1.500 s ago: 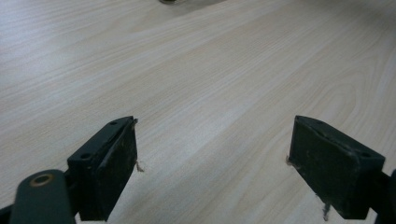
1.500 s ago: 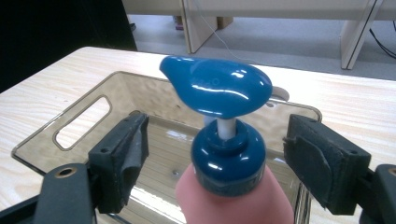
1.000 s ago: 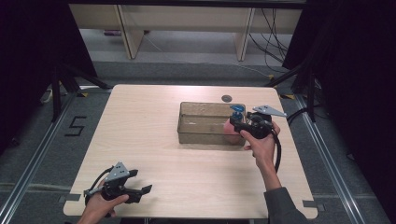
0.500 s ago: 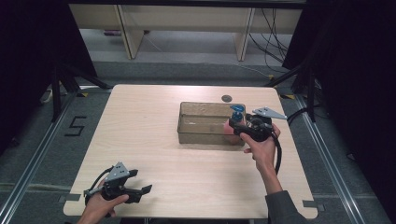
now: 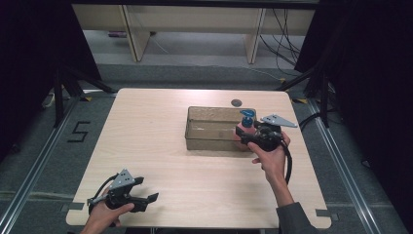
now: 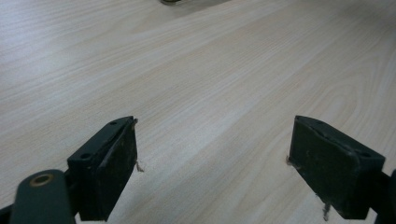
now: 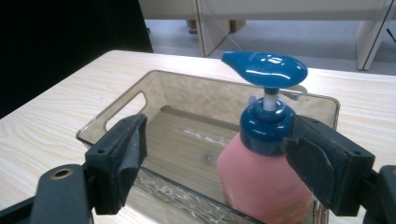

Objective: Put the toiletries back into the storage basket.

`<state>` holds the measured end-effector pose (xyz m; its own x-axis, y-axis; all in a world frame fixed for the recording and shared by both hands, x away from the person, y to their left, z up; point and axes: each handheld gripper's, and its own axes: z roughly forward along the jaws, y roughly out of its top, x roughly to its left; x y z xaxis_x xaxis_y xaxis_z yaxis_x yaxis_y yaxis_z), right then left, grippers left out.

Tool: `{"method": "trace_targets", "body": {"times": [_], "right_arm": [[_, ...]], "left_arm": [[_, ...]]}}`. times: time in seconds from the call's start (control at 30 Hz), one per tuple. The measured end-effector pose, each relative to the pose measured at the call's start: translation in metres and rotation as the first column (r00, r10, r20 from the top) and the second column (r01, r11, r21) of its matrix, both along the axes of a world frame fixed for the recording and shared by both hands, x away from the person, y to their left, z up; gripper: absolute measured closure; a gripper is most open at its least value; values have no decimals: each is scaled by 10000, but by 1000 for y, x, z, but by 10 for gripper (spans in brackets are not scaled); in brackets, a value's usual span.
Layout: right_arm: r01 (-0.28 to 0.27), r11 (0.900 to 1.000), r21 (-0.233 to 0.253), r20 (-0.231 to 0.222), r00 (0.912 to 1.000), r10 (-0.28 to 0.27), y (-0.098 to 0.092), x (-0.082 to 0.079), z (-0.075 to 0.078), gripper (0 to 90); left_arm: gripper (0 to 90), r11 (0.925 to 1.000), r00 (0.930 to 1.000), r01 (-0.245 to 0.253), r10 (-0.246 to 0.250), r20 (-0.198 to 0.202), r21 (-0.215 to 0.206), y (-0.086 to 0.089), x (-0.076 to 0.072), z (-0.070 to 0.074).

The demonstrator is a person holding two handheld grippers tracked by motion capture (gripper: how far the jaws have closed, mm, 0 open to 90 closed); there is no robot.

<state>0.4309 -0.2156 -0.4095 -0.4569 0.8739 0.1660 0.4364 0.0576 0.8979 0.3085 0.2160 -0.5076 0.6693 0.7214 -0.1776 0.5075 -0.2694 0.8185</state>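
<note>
My right tool (image 5: 243, 132) sits at the right end of the clear brownish bin (image 5: 214, 127) on the wooden surface (image 5: 160, 146), with my right hand (image 5: 271, 158) behind it. In the right gripper view its jaws stand apart, and the pink pump bottle (image 7: 266, 179) with the blue pump head (image 7: 266, 69) rises between them, upright and inside the bin's near right corner. The right jaw lies just beside the bottle's blue collar, perhaps brushing it; the left jaw is well clear of the bottle, so I am not clamped on it. The bin's floor shows bare beside the bottle, and a handle slot is cut in its far end wall. In the high view a small dark round spot (image 5: 236, 102) lies on the surface just beyond the bin. My left tool (image 5: 146, 200) rests low at the near left corner of the surface, well apart from the bin, held in my left hand (image 5: 104, 214). Its jaws are spread wide, with only bare wood grain between them in the left gripper view.
</note>
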Motion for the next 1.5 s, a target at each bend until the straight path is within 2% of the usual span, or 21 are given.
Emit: {"method": "trace_targets", "body": {"times": [0.07, 0.1, 0.13, 0.17, 0.2, 0.43, 0.47, 0.5, 0.63, 0.8, 0.83, 0.87, 0.93, 1.1, 1.17, 1.3, 1.37, 1.4, 1.43, 1.47, 1.5], "right_arm": [[-26, 10000, -34, -164, 9999, 26, 1, -2, 1, 212], [-24, 9999, -124, -136, 9999, 22, 1, -3, 1, 212], [-80, 10000, 48, -48, 10000, 80, 2, -3, 0, 212], [-43, 10000, 9, -175, 9998, 43, 2, -4, 1, 208], [-105, 9999, -23, -11, 9999, 104, 2, -4, 0, 206], [-246, 9997, 5, -216, 9995, 246, 7, -12, 1, 197], [-295, 9994, 179, -182, 9994, 299, 8, -12, -1, 195], [-374, 9993, 71, -15, 9993, 374, 9, -11, -2, 194], [-528, 9986, 93, -320, 9981, 530, 13, -16, -3, 187], [-736, 9973, 15, -143, 9972, 736, 16, -17, -5, 183], [-685, 9976, -20, -246, 9974, 685, 16, -18, -5, 183], [-592, 9980, 201, -394, 9974, 600, 19, -20, -5, 183], [-732, 9973, -11, -214, 9971, 731, 18, -19, -6, 181], [-811, 9967, 40, -120, 9966, 811, 20, -22, -7, 181], [-842, 9961, 260, -403, 9955, 852, 23, -24, -8, 180], [-925, 9957, 44, -232, 9954, 926, 21, -24, -9, 179], [-966, 9950, 242, -250, 9950, 972, 23, -25, -12, 179], [-995, 9950, 76, -204, 9948, 997, 22, -26, -12, 179], [-1090, 9939, 188, -209, 9938, 1093, 23, -25, -13, 179], [-858, 9956, 385, -465, 9951, 876, 26, -29, -13, 180], [-1076, 9942, 42, -179, 9940, 1077, 23, -27, -13, 180]], "left_arm": [[147, 10000, 10000, -2, 2, 3, 8, 0, 0, 0], [147, 10000, 10000, 2, -2, 0, 11, 0, 0, 0], [147, 10000, 10000, 0, 0, 4, 9, 0, 0, 0], [147, 10000, 10000, 0, 0, 3, 9, 0, 0, 0], [147, 10000, 10000, -4, 4, 3, 5, 0, 0, 0], [147, 10000, 10000, 15, -15, -6, 90, 0, 0, 0], [147, 10000, 10000, 14, -14, -5, 90, 0, 0, 0], [147, 10000, 10000, 11, -11, -1, 81, 0, 0, 0], [147, 10000, 10000, 21, -21, 5, 93, 0, 0, 0], [147, 10000, 10000, 9, -9, 3, 15, 0, 0, 0], [148, 10000, 10000, 31, -31, -26, 18, 0, 0, 0], [148, 10000, 10000, 54, -53, -41, 48, 1, 0, 1], [148, 10000, 10000, 28, -28, -25, 23, 1, 0, 0], [148, 10000, 10000, 13, -13, -10, 70, 1, 0, 0], [147, 9999, 9999, 88, -86, -135, 120, 1, 1, 1], [148, 10000, 9999, 26, -26, -107, 41, 2, 1, 1], [148, 10000, 9999, 18, -17, -140, 32, 2, 1, 1], [148, 9999, 9999, 58, -57, -138, 107, 2, 1, 1], [147, 9999, 9998, 72, -70, -165, 145, 2, 1, 2], [148, 9999, 9999, 81, -79, -153, 137, 2, 1, 2], [148, 9999, 9998, 67, -65, -162, 130, 2, 1, 2]]}}
